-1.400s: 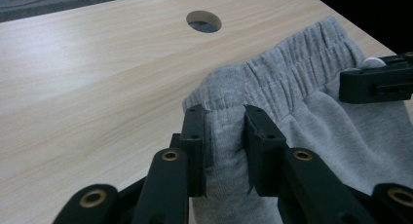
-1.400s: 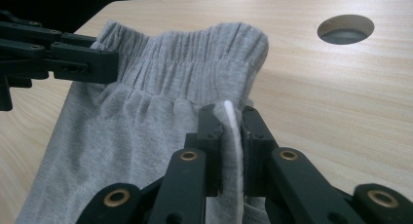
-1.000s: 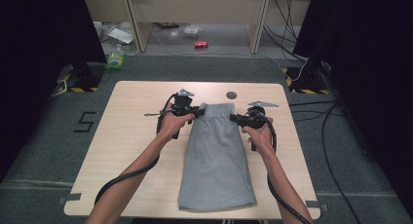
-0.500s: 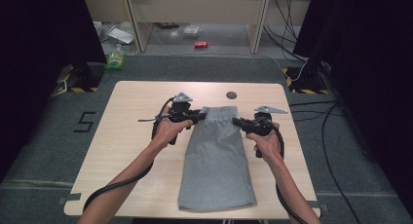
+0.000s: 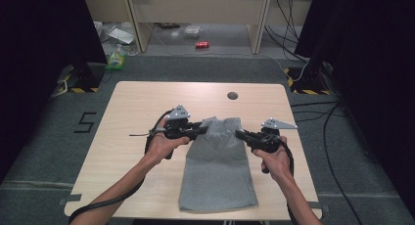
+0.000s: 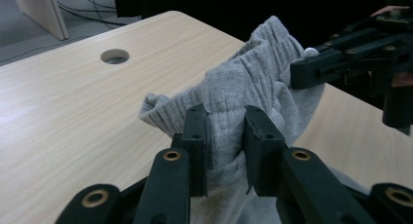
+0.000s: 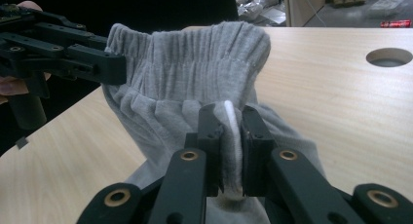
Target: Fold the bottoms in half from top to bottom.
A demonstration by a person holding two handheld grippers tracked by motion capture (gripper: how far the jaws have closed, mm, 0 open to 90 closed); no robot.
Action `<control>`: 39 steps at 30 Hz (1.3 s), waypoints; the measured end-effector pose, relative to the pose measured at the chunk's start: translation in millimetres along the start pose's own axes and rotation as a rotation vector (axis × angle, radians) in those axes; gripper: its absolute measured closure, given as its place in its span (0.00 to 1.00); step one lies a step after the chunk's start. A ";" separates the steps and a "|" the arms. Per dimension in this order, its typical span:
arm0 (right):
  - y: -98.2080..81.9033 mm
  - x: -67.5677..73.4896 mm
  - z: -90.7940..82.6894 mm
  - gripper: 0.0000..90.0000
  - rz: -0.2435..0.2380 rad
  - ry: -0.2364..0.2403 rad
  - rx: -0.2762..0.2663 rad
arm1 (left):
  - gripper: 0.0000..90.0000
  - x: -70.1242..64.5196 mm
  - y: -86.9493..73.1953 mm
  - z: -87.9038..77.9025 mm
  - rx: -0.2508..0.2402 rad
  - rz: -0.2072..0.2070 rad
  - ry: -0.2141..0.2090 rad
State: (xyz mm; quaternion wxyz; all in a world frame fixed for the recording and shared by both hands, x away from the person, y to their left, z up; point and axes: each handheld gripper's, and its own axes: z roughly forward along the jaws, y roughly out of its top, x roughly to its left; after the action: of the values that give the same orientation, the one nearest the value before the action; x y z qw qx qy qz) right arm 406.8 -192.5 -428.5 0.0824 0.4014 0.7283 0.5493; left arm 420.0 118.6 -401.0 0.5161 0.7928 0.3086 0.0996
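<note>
Pinching grey garment [image 5: 218, 161] waistband with my left gripper [image 6: 224, 136] and right gripper [image 7: 233, 136], lifted off table [image 5: 147, 102] near far edge.

Your left hand-held gripper [image 5: 203, 130] and right hand-held gripper [image 5: 240, 134]: each is black, with two flat-sided jaws on linkage arms joined by brass-ringed pivots and small dark screws. A grey three-cornered plate tops each body. A black cable trails from each along your forearms, which are bare of sleeves.
</note>
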 end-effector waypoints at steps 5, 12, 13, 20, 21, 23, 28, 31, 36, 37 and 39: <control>-13.5 10.1 -11.9 0.91 -0.008 0.017 0.002 | 0.81 -12.1 -12.7 -8.3 -0.014 0.006 -0.030; -29.3 28.2 -26.1 0.91 -0.041 0.035 0.011 | 0.81 -26.7 -34.7 -22.1 -0.020 0.020 -0.059; -31.8 31.2 -27.6 0.91 -0.045 0.037 0.017 | 0.81 -28.1 -38.8 -23.4 -0.017 0.019 -0.062; -54.8 44.8 -33.6 0.91 -0.065 0.047 0.055 | 0.81 -37.3 -65.1 -27.2 0.004 0.006 -0.095; -58.0 45.1 -34.7 0.91 -0.064 0.046 0.058 | 0.81 -39.3 -68.5 -27.2 0.008 0.009 -0.098; -64.5 46.8 -36.7 0.91 -0.056 0.051 0.069 | 0.80 -43.3 -74.3 -27.7 0.016 0.010 -0.108; -78.7 52.0 -43.6 0.91 -0.060 0.052 0.093 | 0.80 -54.0 -88.4 -29.4 0.041 0.025 -0.132; -86.6 55.6 -46.8 0.91 -0.063 0.054 0.106 | 0.80 -58.2 -95.9 -30.7 0.048 0.020 -0.141; -95.8 60.5 -49.6 0.90 -0.069 0.054 0.129 | 0.80 -62.4 -107.1 -32.3 0.066 0.021 -0.154; -97.6 61.1 -49.5 0.90 -0.073 0.054 0.138 | 0.79 -63.1 -109.2 -32.5 0.070 0.019 -0.155; -101.5 61.9 -49.5 0.90 -0.076 0.051 0.151 | 0.79 -64.1 -113.3 -32.7 0.083 0.017 -0.162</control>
State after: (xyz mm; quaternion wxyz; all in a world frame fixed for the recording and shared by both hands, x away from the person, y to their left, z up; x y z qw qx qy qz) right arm 287.8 -194.6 -477.6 0.0540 0.3646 0.7841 0.4993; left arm 310.0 136.8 -475.8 0.5054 0.8214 0.2630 0.0266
